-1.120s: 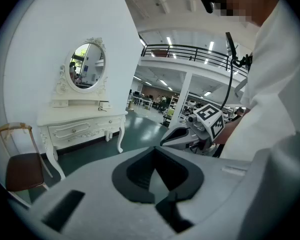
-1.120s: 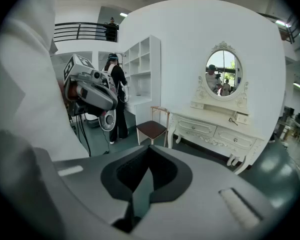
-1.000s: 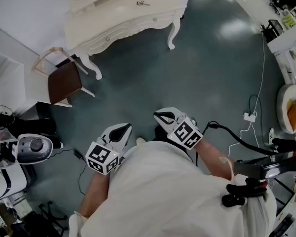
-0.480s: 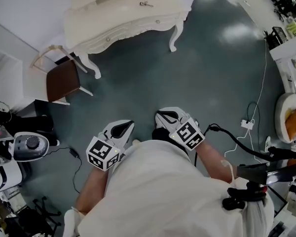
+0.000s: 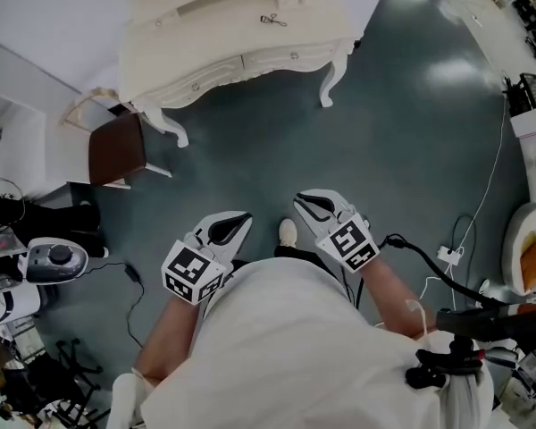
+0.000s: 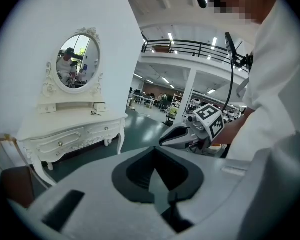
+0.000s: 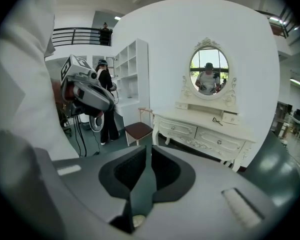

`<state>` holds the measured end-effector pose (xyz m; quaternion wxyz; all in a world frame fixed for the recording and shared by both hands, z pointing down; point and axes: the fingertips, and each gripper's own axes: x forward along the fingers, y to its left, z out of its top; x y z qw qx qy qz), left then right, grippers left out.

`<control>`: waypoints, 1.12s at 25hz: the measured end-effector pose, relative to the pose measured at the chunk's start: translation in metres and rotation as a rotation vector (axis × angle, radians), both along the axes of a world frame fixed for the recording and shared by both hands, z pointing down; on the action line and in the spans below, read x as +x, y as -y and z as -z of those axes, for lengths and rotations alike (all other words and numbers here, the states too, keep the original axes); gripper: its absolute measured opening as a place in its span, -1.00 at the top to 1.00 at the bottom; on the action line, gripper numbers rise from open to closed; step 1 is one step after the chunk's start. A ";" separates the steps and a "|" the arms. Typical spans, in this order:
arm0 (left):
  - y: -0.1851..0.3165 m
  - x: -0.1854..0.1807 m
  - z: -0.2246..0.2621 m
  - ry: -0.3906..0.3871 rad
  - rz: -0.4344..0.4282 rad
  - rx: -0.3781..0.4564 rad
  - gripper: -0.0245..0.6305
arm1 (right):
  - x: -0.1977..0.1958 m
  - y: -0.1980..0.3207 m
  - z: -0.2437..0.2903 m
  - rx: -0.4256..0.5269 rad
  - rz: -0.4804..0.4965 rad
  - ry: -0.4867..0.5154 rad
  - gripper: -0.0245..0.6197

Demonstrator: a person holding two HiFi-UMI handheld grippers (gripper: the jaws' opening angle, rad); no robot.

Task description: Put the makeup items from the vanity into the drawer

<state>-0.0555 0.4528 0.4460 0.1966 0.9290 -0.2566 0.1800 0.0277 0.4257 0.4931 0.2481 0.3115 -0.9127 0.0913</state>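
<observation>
The left hand-held gripper [image 5: 239,222] and the right hand-held gripper [image 5: 305,206] were held low and close to the person's white-clad body, at the middle of the head view. Each had its jaws drawn together at the tips, with nothing between them. Both pointed toward the upper part of the frame.

There, well apart from both, stood the white carved bench [image 5: 214,25]. One small dark item [image 5: 272,19], too small to identify, lay on its top at the upper centre. The two drawers [image 5: 277,59] in the bench front looked closed.

The task appeared to be at the approach stage, with nothing picked up and no drawer opened. The next move would likely call for stepping up to the bench, spreading one pair of jaws, and either pulling a drawer knob or taking the item.

An oval mirror [image 7: 209,74] rose above the bench against a white wall. A brown-seated chair [image 5: 116,148] stood just left of it. The floor [image 5: 402,132] was glossy dark teal, with a white cable [image 5: 482,177] trailing at the right. White shelves [image 7: 132,69] and an upper-level railing [image 6: 190,49] showed a large, open room.
</observation>
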 end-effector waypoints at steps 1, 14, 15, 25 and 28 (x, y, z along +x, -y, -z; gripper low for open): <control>0.009 0.010 0.000 0.000 0.005 -0.001 0.92 | 0.010 0.010 -0.002 -0.002 0.000 0.000 0.81; 0.135 0.041 -0.017 -0.015 -0.005 -0.032 0.92 | 0.050 0.149 -0.028 -0.033 -0.040 -0.017 0.83; 0.151 0.040 -0.019 -0.022 -0.010 -0.031 0.92 | 0.050 0.163 -0.030 -0.037 -0.051 -0.023 0.83; 0.316 0.010 0.011 -0.061 -0.104 0.030 0.92 | 0.037 0.327 -0.008 0.011 -0.156 -0.103 0.84; 0.347 -0.006 0.010 -0.059 -0.093 0.026 0.92 | 0.035 0.366 -0.007 0.034 -0.181 -0.124 0.84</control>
